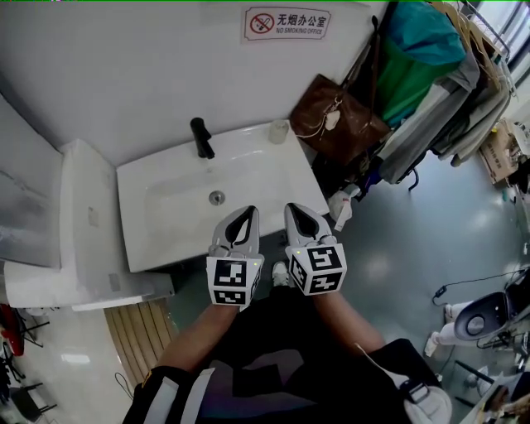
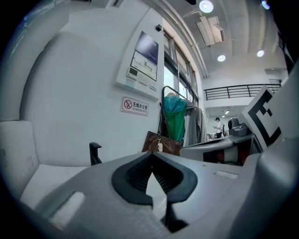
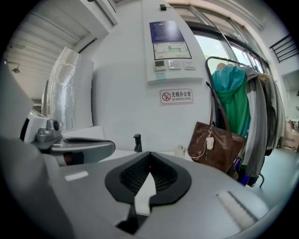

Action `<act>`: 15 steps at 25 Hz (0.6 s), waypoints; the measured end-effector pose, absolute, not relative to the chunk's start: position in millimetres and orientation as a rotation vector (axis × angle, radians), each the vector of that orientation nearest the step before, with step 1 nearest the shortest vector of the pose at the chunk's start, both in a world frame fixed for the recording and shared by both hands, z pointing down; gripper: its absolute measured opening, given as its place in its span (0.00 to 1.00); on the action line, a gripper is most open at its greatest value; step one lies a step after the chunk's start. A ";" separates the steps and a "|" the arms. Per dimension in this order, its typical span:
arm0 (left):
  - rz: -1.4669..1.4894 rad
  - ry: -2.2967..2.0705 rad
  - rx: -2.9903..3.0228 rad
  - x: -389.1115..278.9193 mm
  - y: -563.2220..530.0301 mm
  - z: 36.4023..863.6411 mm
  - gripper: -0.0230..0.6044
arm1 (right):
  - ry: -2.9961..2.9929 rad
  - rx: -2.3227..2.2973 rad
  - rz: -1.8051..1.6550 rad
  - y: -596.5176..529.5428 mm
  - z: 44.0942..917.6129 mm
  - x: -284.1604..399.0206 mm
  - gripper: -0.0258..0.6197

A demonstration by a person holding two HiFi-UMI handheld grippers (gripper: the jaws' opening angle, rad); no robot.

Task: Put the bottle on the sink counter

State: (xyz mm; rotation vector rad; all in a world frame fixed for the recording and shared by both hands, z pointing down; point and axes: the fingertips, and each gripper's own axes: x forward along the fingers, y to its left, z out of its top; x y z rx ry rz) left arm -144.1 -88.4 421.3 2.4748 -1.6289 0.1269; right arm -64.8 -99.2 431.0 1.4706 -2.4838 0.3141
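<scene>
A small pale bottle [image 1: 279, 131] stands upright on the back right corner of the white sink counter [image 1: 277, 178], right of the black faucet [image 1: 201, 137]. In the right gripper view the bottle [image 3: 180, 150] shows small beyond the jaws, next to the faucet [image 3: 137, 142]. My left gripper [image 1: 248, 212] and right gripper [image 1: 296, 209] hang side by side over the sink's front edge, far short of the bottle. Both are shut, with the jaws meeting and nothing between them. The left gripper view shows the faucet [image 2: 95, 153] but no bottle.
A brown handbag [image 1: 338, 116] hangs right of the sink, beside a rack of clothes [image 1: 431, 74]. A white ledge [image 1: 83, 224] runs along the sink's left side. A no-smoking sign [image 1: 286, 23] is on the wall. Wooden slats [image 1: 141, 331] lie on the floor.
</scene>
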 end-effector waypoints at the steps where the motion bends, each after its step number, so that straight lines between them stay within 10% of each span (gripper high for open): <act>1: 0.128 -1.640 2.478 -143.1 -84.6 418.4 0.04 | -2.482 1.467 0.311 -94.8 429.6 -62.4 0.04; 15: 0.131 -1.667 2.437 -73.0 -43.3 409.6 0.04 | -2.528 1.337 0.284 -47.7 420.8 7.4 0.04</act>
